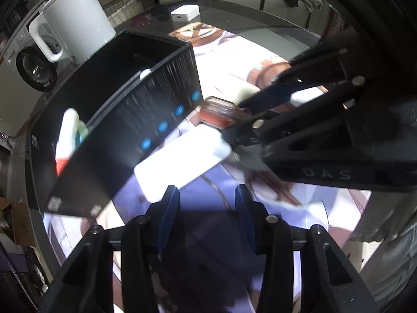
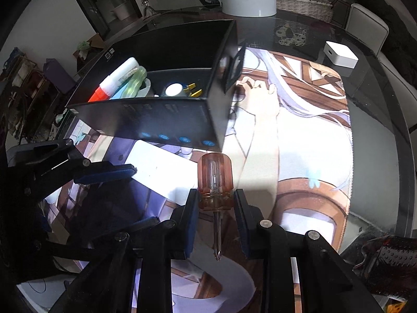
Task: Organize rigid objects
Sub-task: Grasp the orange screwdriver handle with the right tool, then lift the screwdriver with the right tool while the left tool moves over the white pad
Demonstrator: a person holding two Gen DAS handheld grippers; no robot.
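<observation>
— Between the blue-padded fingers of the right gripper (image 2: 213,203), what is held?

— A stubby screwdriver with a clear amber plastic handle (image 2: 215,177). The pads are clenched on the collar at the base of the handle, the handle pointing away from the camera and the steel shaft with its cross tip pointing back toward it. It hangs above the printed anime desk mat (image 2: 307,140), clear of the surface as far as I can tell.

— And the left gripper (image 1: 207,195)?

— Released: its two fingers stand apart with nothing between them, over the mat. Just beyond its tips lies a flat white rectangular card or box (image 1: 182,154), resting on the mat.

— What comes past that?

— An open black cardboard box with blue round marks along its side (image 2: 166,120), standing on the mat beside the white card. Inside it lie a white tube with an orange cap (image 2: 114,83), a pale green translucent piece (image 2: 136,80), a white round cap (image 2: 173,89) and small brass parts (image 2: 192,90).

— Farthest back?

— A white plastic kettle jug (image 1: 78,15) behind the box, and a small white square device (image 2: 341,53) on the dark glass table (image 2: 375,99).
</observation>
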